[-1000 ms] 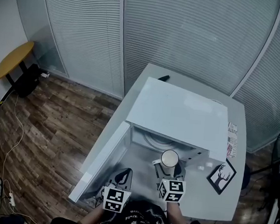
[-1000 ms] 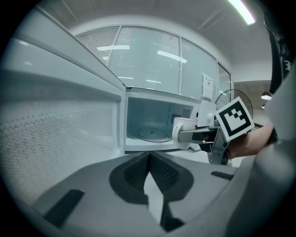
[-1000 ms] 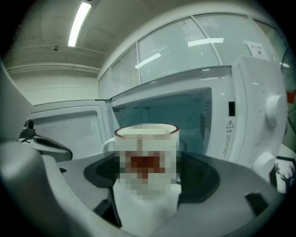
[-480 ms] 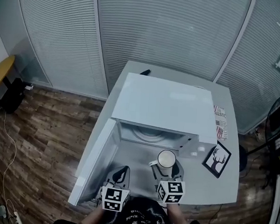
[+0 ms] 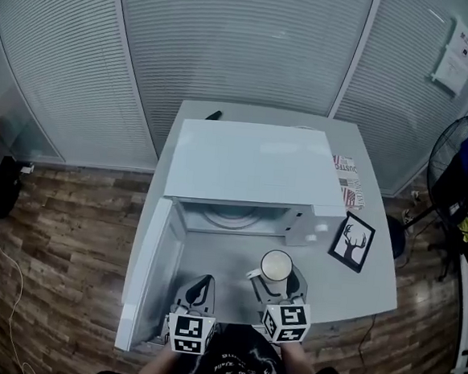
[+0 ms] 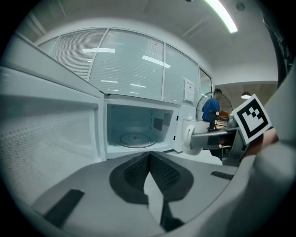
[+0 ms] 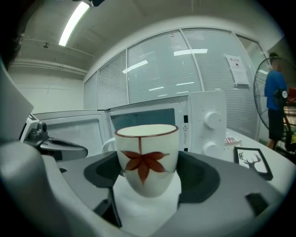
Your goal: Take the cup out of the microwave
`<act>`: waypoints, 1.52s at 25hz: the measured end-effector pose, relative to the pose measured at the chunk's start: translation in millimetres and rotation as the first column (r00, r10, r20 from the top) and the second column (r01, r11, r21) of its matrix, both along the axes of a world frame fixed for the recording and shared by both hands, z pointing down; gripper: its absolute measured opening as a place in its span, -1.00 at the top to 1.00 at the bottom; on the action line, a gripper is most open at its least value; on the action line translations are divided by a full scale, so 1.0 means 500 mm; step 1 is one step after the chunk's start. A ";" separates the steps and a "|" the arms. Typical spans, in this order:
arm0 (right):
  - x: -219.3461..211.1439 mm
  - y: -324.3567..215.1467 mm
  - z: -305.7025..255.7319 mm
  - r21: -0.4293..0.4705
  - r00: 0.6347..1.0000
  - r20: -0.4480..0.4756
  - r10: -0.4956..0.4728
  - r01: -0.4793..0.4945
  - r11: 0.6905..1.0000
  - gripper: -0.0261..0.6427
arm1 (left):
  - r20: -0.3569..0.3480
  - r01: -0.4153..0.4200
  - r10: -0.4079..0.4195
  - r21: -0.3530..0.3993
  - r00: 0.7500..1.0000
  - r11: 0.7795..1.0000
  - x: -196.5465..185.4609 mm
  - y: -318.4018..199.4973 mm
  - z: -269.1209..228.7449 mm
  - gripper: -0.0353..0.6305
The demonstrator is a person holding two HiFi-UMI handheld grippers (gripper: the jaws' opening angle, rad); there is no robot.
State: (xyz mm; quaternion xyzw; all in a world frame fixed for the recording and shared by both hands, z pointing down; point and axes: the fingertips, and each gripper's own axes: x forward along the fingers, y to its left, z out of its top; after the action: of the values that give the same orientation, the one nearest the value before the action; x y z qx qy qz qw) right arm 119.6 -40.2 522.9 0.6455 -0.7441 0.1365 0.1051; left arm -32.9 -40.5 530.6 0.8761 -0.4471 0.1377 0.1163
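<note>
A white cup (image 7: 147,157) with a red leaf print and a red rim sits between the jaws of my right gripper (image 7: 148,178), which is shut on it. In the head view the cup (image 5: 276,266) hangs over the table in front of the open microwave (image 5: 247,171), handle to the left, with the right gripper (image 5: 279,284) behind it. The microwave's cavity (image 6: 136,132) holds only its glass turntable. My left gripper (image 5: 199,291) rests near the open door (image 5: 151,272), its jaws pressed together on nothing (image 6: 149,173).
A framed deer picture (image 5: 351,241) lies on the table's right side, near printed papers (image 5: 347,189). A small dark object (image 5: 213,115) lies behind the microwave. A standing fan (image 5: 459,192) is at the right. A person in blue (image 7: 276,99) stands far off.
The head camera has swung, so the table and microwave sit more to the left and squarer in view. The cup has come slightly further out from the microwave in the right gripper.
</note>
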 end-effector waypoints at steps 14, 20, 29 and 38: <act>0.027 0.084 -0.027 0.020 0.997 -0.019 0.070 -0.069 0.997 -0.18 | -0.041 -0.044 0.045 0.030 0.998 0.999 0.023 0.000 -0.024 0.88; 0.048 0.116 -0.045 0.041 0.993 -0.030 0.111 -0.110 0.993 -0.18 | -0.058 -0.049 0.053 0.056 0.997 0.997 0.026 0.000 -0.041 0.88; 0.063 0.151 -0.063 0.065 0.986 -0.030 0.165 -0.163 0.985 -0.18 | -0.056 -0.068 0.073 0.083 0.996 0.994 0.032 0.008 -0.057 0.88; 0.080 0.163 -0.076 0.101 0.976 -0.018 0.218 -0.216 0.971 -0.18 | -0.048 -0.094 0.098 0.089 0.994 0.992 0.041 0.015 -0.054 0.88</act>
State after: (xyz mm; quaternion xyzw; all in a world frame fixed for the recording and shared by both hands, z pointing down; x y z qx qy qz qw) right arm 159.6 41.1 484.9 0.7293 -0.6733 0.1008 0.0681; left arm -12.2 -33.2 503.5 0.9042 -0.4067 0.1006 0.0829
